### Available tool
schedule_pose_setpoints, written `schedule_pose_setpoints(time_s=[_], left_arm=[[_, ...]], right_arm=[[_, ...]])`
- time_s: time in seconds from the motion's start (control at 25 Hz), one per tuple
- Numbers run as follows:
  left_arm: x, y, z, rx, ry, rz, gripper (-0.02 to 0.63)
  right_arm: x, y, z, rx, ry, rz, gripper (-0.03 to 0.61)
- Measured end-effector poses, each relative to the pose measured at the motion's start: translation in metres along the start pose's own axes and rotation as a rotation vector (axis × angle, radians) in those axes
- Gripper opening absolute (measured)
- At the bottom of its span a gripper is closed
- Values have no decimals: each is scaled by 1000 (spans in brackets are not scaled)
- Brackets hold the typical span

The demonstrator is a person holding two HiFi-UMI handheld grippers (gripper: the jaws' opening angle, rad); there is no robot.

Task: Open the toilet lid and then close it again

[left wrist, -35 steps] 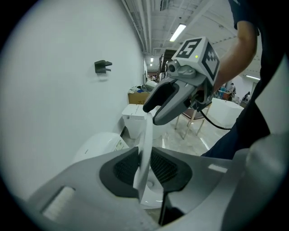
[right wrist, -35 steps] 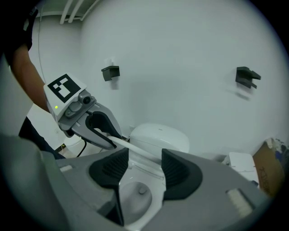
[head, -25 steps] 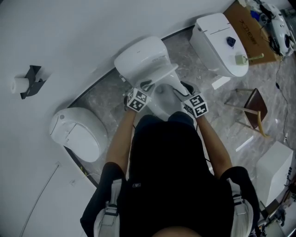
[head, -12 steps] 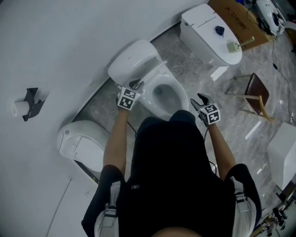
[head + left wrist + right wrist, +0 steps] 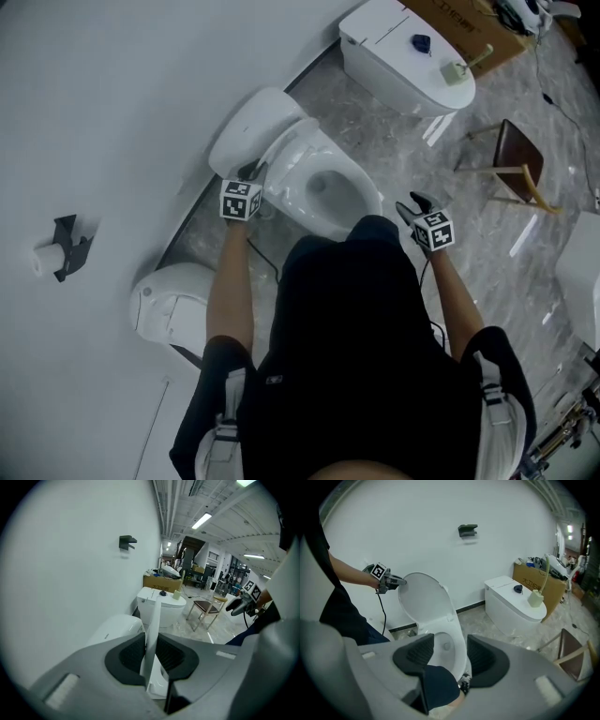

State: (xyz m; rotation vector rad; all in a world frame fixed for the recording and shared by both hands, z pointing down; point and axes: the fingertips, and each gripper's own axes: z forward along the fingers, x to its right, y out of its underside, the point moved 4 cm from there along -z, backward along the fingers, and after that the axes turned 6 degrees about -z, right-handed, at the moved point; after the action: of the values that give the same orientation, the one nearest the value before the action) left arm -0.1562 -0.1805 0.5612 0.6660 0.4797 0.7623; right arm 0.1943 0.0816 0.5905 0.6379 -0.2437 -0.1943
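Glossy smooth toilet lid (image 5: 423, 599) (polished marbled floor (image 5: 398, 155))

White wall (image 5: 94, 112) meets grey marbled floor (image 5: 394, 150); brown-seated chair (image 5: 518, 152) stands aside

Left arm (image 5: 228, 281) stretched forward, forearm bare. Left gripper (image 5: 253, 174) angled downward, fingers (image 5: 133, 651) just closing, upper rim of raised toilet lid (image 5: 423, 599) pinched edge-on between pads. Right arm (image 5: 452, 292) bent, off to lid's right, well apart from it. Right gripper (image 5: 418, 201) tilted downward, its fingers (image 5: 417, 654) spread, gripping nothing.
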Motion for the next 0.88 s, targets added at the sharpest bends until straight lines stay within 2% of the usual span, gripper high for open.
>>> schedule_pose_setpoints(time_s=[0.28,0.88], left_arm=[[-26,-3,6,8,-8,-88,69],[-50,-6,10,33,-26,-175,69]], right_arm=[[-4,22,-1,-21,-3,36,225],[-9,51,-3,-94,6,41,225]])
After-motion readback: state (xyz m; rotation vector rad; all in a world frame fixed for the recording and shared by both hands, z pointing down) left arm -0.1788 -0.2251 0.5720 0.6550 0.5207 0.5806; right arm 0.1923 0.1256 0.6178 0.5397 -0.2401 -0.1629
